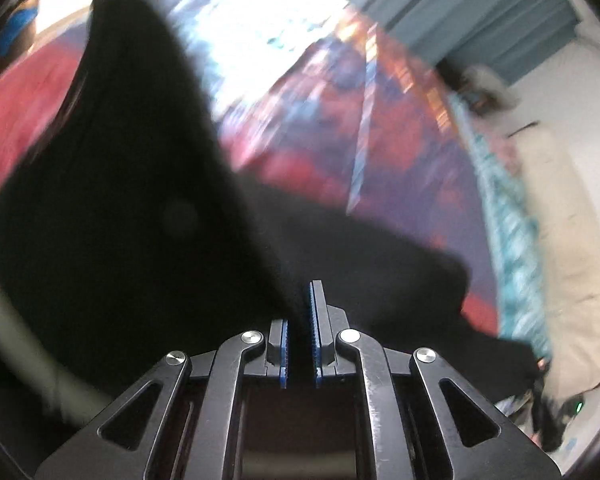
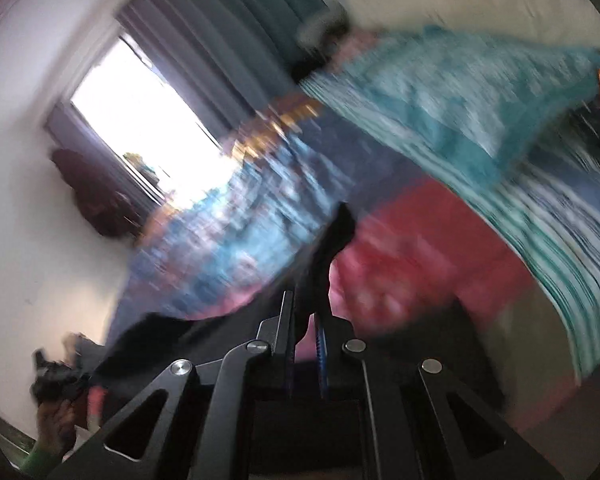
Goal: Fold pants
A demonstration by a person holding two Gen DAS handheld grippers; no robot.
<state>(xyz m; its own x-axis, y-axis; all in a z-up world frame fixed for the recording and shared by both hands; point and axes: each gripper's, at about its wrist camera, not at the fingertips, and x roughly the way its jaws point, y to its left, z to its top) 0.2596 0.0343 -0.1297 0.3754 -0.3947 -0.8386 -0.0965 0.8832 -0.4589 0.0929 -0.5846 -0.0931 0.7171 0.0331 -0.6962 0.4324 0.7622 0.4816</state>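
The black pants [image 1: 140,184] hang and spread over a bed with a red, blue and orange patterned cover [image 1: 340,128]. My left gripper [image 1: 302,312] is shut on a fold of the black pants, and the cloth runs up between its blue pads. In the right wrist view my right gripper [image 2: 306,308] is shut on a strip of the black pants [image 2: 336,240], which rises ahead of the fingers. More black cloth [image 2: 160,340] trails to the lower left. Both views are blurred by motion.
A teal patterned blanket [image 2: 440,112] lies at the head of the bed. Grey-blue curtains [image 1: 480,4] and a bright window [image 2: 148,128] stand behind. A beige cushion [image 1: 572,240] lies beside the bed. A dark pile of clothes [image 2: 56,376] sits at the lower left.
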